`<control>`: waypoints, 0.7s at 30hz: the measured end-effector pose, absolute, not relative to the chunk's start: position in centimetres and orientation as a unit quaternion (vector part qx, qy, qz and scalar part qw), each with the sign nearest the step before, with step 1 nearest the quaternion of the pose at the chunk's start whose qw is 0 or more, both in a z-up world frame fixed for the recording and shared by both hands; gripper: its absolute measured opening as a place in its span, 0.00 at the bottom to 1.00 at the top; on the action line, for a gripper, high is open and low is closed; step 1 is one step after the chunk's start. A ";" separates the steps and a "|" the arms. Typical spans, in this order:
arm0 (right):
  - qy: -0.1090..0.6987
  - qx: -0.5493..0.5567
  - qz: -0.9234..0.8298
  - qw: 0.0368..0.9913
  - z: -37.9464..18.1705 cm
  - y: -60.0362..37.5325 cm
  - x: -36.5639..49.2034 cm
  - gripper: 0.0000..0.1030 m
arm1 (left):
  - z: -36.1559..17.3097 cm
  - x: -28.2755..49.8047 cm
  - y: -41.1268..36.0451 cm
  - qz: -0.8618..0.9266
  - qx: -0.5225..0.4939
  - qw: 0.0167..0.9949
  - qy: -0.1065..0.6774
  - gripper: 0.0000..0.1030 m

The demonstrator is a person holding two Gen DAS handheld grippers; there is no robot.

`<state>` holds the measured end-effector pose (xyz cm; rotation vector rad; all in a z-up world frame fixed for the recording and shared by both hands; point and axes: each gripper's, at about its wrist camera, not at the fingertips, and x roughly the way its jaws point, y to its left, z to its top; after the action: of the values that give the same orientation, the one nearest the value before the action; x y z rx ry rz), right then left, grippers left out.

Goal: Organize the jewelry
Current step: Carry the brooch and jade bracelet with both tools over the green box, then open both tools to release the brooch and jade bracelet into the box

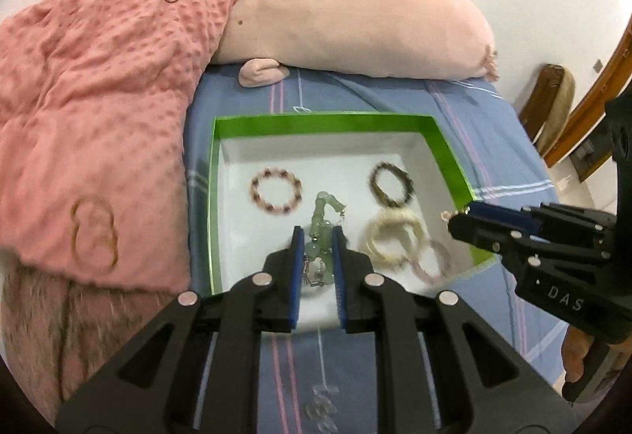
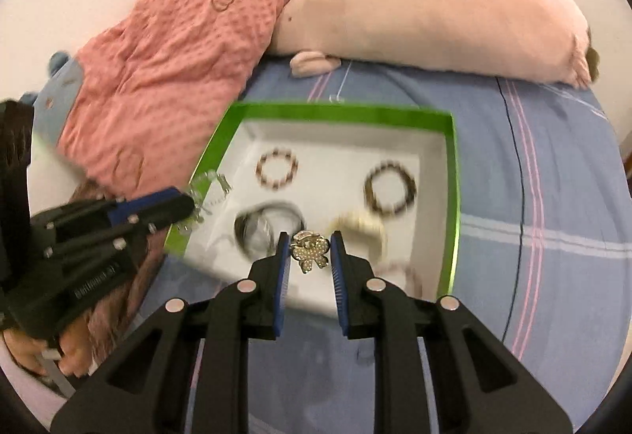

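A blue striped bedsheet [image 1: 466, 125] covers the bed and carries every item in view. A pink dotted blanket [image 1: 98, 110] lies bunched on the left side, and a pale pink plush pillow [image 1: 355, 19] rests along the wall behind. A green-rimmed box [image 1: 316, 119] with a white floor sits on the sheet in front of the pillow.

Inside the box lie a pink-and-maroon beaded bracelet [image 1: 276, 191] at rear left, a dark brown beaded bracelet [image 1: 391, 183] at rear right, a cream bracelet [image 1: 391, 240] in front of the brown one, and a pale pink bracelet [image 1: 432, 260] near the front right corner.

The left gripper [image 1: 318, 236] is clenched on a green jade bracelet [image 1: 322, 220] with a metal clasp, held above the box floor near its front edge. The right gripper [image 2: 309, 242] grasps a gold flower brooch [image 2: 311, 250] between its blue pads [image 2: 283, 252], above the front part of the box.
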<state>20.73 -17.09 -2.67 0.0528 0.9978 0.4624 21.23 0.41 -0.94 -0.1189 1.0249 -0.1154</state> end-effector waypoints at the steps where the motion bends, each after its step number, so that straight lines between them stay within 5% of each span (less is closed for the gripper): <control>1: 0.480 0.020 0.214 0.851 -3.0 -16.7 22.3 0.20 | -1.3 22.0 0.5 -0.052 -0.056 0.867 0.492 0.14; 15: 0.581 -0.045 0.170 0.795 -12.3 -11.8 31.4 0.20 | -9.0 27.2 3.7 0.006 -0.068 0.818 0.572 0.14; 16: 0.581 -0.053 0.172 0.794 -12.5 -11.5 31.3 0.21 | -9.0 27.2 3.9 0.008 -0.070 0.818 0.571 0.19; 21: 0.561 -0.026 0.176 0.808 -10.7 -12.2 30.2 0.48 | -7.4 26.2 4.1 -0.001 -0.081 0.829 0.553 0.36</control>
<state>30.17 -12.17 -10.68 -0.0555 1.2003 0.3773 26.22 4.05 -7.38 -0.1727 1.1743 -0.0022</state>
